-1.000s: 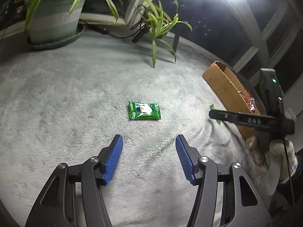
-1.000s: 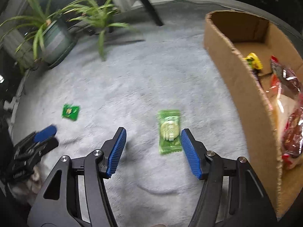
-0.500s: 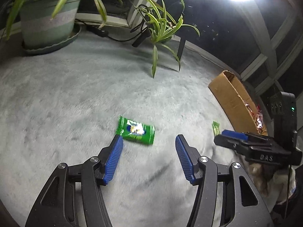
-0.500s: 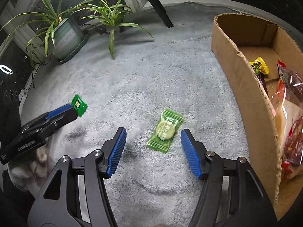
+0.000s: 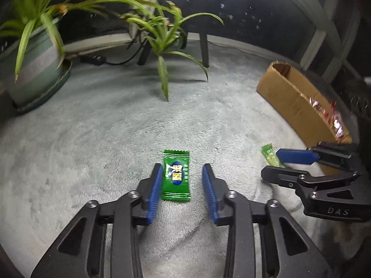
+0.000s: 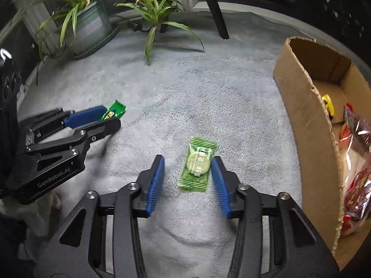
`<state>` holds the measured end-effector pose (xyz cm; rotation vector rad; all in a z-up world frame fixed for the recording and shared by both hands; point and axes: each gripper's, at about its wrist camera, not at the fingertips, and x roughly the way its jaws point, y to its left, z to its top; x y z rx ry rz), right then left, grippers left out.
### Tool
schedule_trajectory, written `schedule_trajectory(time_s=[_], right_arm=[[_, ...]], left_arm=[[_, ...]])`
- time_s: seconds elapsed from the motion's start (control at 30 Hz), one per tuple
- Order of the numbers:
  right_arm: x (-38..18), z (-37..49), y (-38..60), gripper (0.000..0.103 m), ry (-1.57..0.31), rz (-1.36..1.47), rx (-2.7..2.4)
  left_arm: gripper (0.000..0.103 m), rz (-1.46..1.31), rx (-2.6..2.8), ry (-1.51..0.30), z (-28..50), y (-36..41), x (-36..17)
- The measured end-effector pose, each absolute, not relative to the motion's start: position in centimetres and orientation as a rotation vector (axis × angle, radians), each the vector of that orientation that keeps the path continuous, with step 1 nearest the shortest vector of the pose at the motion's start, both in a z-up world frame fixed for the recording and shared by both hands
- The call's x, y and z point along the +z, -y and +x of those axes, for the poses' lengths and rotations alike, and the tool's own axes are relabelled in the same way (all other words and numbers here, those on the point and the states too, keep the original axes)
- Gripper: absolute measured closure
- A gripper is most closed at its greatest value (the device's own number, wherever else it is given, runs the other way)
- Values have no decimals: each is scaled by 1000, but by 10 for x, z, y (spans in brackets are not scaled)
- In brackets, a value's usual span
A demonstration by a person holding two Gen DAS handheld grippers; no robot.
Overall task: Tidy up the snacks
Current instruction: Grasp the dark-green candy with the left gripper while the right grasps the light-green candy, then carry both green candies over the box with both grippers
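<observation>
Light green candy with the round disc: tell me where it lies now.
The light green candy lies on the grey carpet between the right gripper fingers, nearer the right one, jaws closing around it, left of the cardboard box.

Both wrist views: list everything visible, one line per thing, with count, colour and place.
dark green candy packet: one, dark green with blue and yellow print, on the carpet between the left claw's fingers
light green candy packet: one, light green, on the carpet between the right claw's fingers
cardboard box: one, brown, at right, holding snack packets
snack packets: several, red, clear and yellow, in the box
potted plants: two, green leaves, far left
carpet: one, grey
left claw: one, black with blue pads, closing
right claw: one, black with blue pads, closing
</observation>
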<state>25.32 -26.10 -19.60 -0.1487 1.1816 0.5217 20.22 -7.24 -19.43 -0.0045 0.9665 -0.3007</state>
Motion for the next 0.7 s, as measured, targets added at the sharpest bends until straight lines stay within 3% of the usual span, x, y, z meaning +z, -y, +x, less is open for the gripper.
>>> schedule_trajectory(time_s=[0.13, 0.7], right_arm=[[-196, 254, 263, 80, -1181, -201, 511], [-160, 244, 292, 81, -1105, -85, 523]], left_arm=[[82, 74, -292, -949, 199, 78, -196], [83, -51, -286, -917, 187, 60, -172]])
